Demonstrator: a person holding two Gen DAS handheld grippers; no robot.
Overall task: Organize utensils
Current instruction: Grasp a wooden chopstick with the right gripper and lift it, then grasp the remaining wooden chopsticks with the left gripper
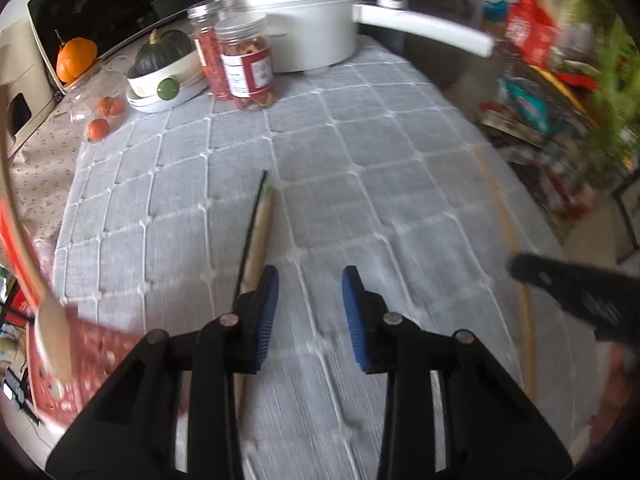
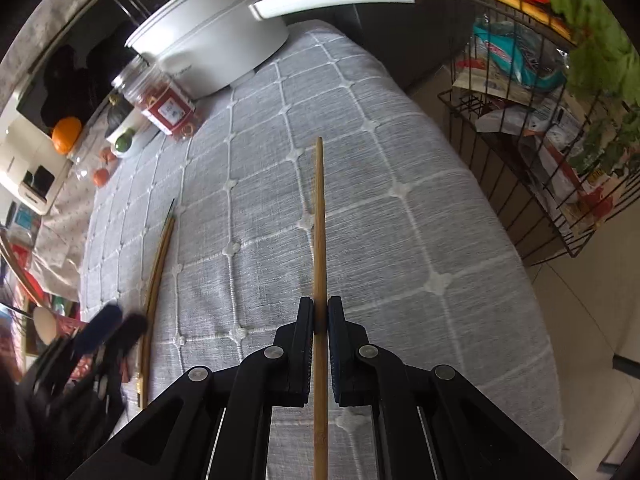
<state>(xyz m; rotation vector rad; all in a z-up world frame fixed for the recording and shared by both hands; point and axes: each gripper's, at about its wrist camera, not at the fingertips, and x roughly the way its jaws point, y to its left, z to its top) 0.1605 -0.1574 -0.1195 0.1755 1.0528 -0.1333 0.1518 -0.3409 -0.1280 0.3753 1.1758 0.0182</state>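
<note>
The right tool (image 2: 319, 312) has its fingers pressed nearly together on a single bamboo chopstick (image 2: 319, 216), which runs straight ahead out of the pads over the bench (image 2: 400, 240) and back beneath the tool body. Its far tip points toward the white pot (image 2: 208, 48) standing at the far end, well apart from it. Whether the chopstick's forward part rests on the grey checked cloth or hangs just above it cannot be told from this angle.

The left tool (image 1: 310, 312) stands wide open with nothing between its blue pads (image 1: 266, 312). Just beside its left finger, partly hidden under it, lies a second bamboo chopstick (image 1: 260, 236) together with a thin dark stick (image 1: 252, 228), both flat on the cloth and pointing ahead. To its left a red basket (image 1: 92, 356) sits at the bench edge with a wooden spoon (image 1: 50, 336) over it, both blurred.

Ahead of the left tool, well apart, two clear jars (image 1: 248, 64) stand against the pot, with a dark green squash (image 1: 164, 52) on a white dish to their left and small orange fruits (image 1: 106, 116) nearer the edge. To the right of the right tool a wire rack (image 2: 532, 120) holds packets.
</note>
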